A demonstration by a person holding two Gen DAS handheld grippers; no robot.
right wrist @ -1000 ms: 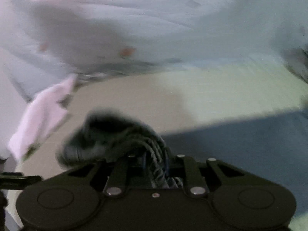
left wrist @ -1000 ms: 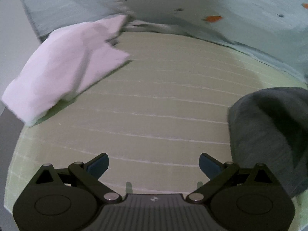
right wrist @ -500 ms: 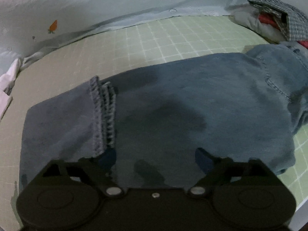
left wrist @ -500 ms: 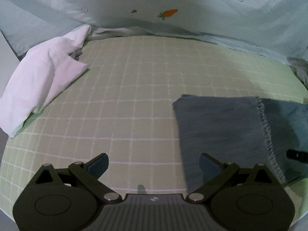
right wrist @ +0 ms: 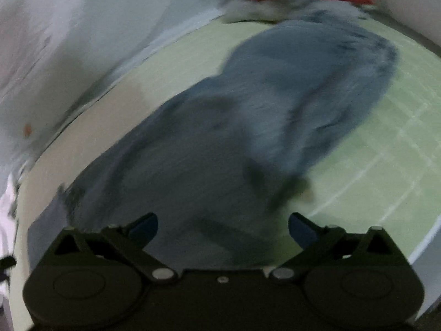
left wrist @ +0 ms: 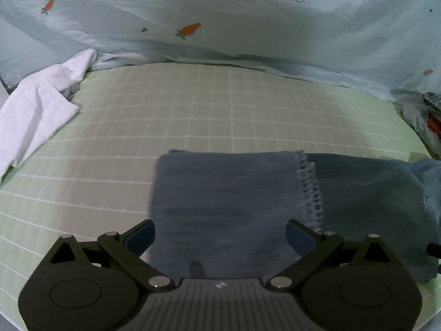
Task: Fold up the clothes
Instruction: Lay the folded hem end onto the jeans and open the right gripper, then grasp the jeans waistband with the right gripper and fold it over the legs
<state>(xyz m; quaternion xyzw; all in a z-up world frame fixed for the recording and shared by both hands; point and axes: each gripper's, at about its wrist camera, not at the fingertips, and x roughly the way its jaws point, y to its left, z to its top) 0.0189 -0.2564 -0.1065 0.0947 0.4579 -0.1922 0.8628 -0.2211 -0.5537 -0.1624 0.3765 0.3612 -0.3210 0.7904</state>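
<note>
Hovering over unlabelled folded jeans point(left wrist: 234, 193), left hand-held gripper point(left wrist: 220, 237) gapes empty; right hand-held gripper point(right wrist: 223, 229) opening, empty.

Jeans point(left wrist: 234, 207), a second ago bunched in the closed right tongs point(right wrist: 223, 229), now released and lying folded on the green checked sheet point(left wrist: 193, 115), hem edge over the legs; right tongs opening with nothing gripped; left tongs point(left wrist: 220, 237) shifted above the fold.

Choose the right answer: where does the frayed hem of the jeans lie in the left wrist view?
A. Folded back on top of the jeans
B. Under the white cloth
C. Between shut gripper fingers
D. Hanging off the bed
A: the frayed hem lies across the jeans, flat on the green checked sheet.
</note>
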